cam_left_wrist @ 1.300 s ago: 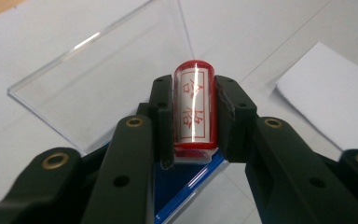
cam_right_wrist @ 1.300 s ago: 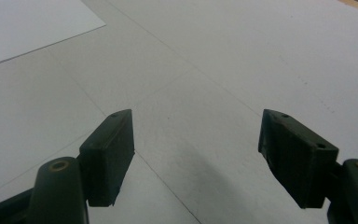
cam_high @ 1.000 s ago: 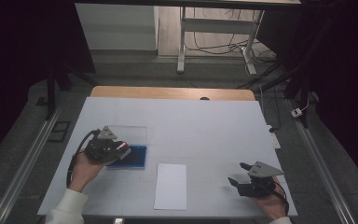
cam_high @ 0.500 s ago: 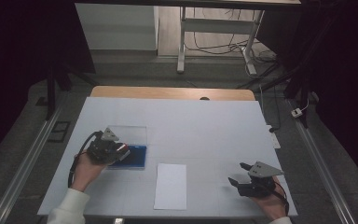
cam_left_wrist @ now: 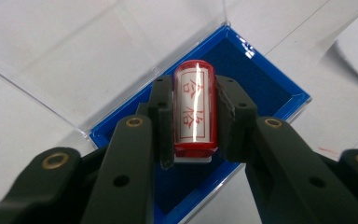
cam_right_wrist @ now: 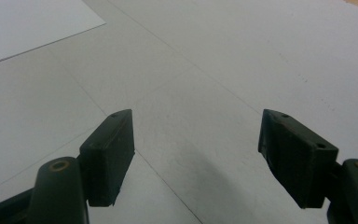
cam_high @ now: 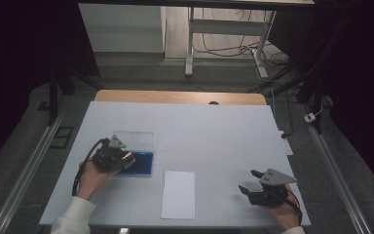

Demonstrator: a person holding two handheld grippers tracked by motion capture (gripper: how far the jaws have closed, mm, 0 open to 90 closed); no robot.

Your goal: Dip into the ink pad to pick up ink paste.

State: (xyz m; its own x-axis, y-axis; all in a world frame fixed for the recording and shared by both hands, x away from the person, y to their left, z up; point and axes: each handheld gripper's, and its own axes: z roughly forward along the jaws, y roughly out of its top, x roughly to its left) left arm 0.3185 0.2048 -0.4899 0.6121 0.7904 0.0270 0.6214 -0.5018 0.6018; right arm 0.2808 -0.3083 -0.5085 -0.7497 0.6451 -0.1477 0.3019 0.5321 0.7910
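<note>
Two grippers are mine here, one in each hand at the white table. My left gripper has its jaws clamped on a red cylindrical stamp, one pad on each side of its barrel; the white label with red characters faces up toward the camera. I hold the stamp just above the blue-lined tray of an open case, whose clear lid lies folded back flat on the table beyond it. From the high view, that left gripper sits over the case at the left side of the table, near the front edge.

My right gripper has its jaws spread wide with nothing between them, only bare table surface below. From the high view it rests low at the front right of the table. A white sheet of paper lies flat between my two grippers, just right of the case and well apart from my right hand.
</note>
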